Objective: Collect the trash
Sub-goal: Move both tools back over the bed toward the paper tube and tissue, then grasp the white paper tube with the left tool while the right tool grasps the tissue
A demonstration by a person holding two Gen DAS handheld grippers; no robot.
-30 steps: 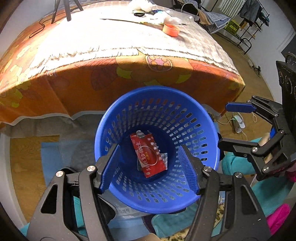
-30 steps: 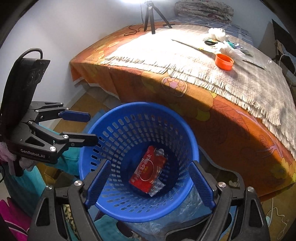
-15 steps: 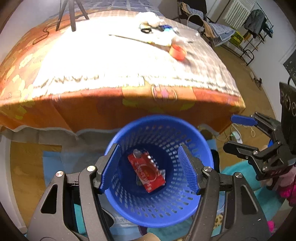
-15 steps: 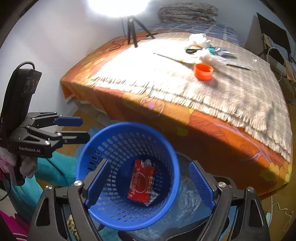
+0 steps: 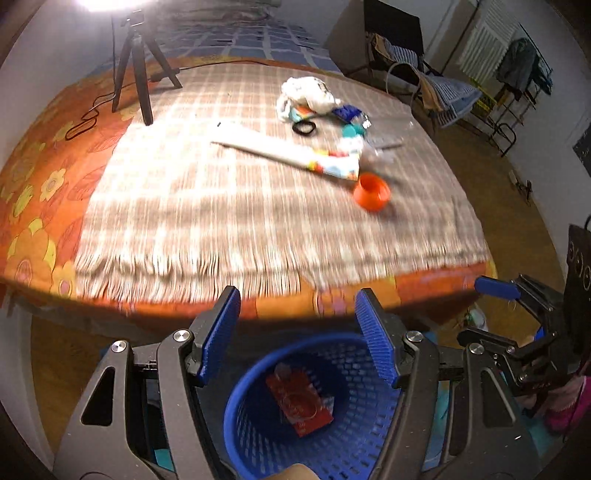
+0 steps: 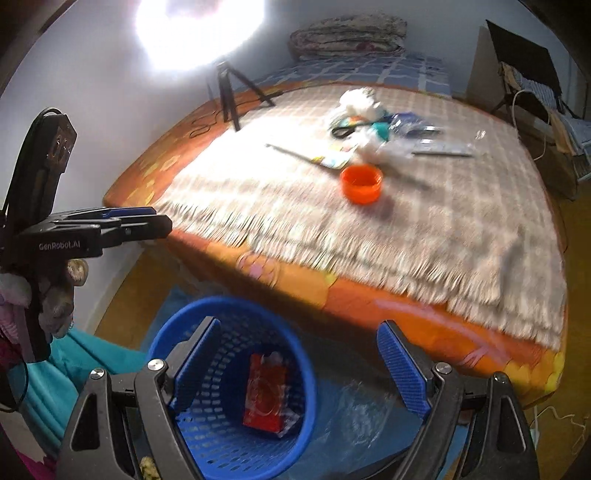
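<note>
A blue mesh basket (image 5: 255, 428) stands on the floor by the bed, with a red wrapper (image 5: 301, 404) lying in its bottom. My left gripper (image 5: 297, 295) is open and empty above the basket's far rim, pointing at the bed's edge. My right gripper (image 6: 298, 325) is open wider, also empty, beside the basket (image 6: 162, 347) and the wrapper (image 6: 265, 395). On the checked blanket lie an orange cup (image 5: 371, 192), a crumpled white wad (image 5: 306, 90), a long white strip with a colourful end (image 5: 280, 151) and clear plastic packaging (image 6: 439, 147). Each view shows the other gripper at its side (image 5: 484, 314) (image 6: 159, 219).
A tripod (image 5: 136, 62) with a bright lamp (image 6: 199, 29) stands at the bed's far left corner. A folded quilt (image 6: 347, 37) lies at the bed's head. A chair with clothes (image 5: 424, 85) is beyond the bed. A clear plastic bag (image 6: 354, 406) and teal cloth (image 6: 74, 365) lie by the basket.
Both grippers have risen and tilted up from over the basket toward the bed. The basket has slid to the bottom of both views. Jaw openings look unchanged.
</note>
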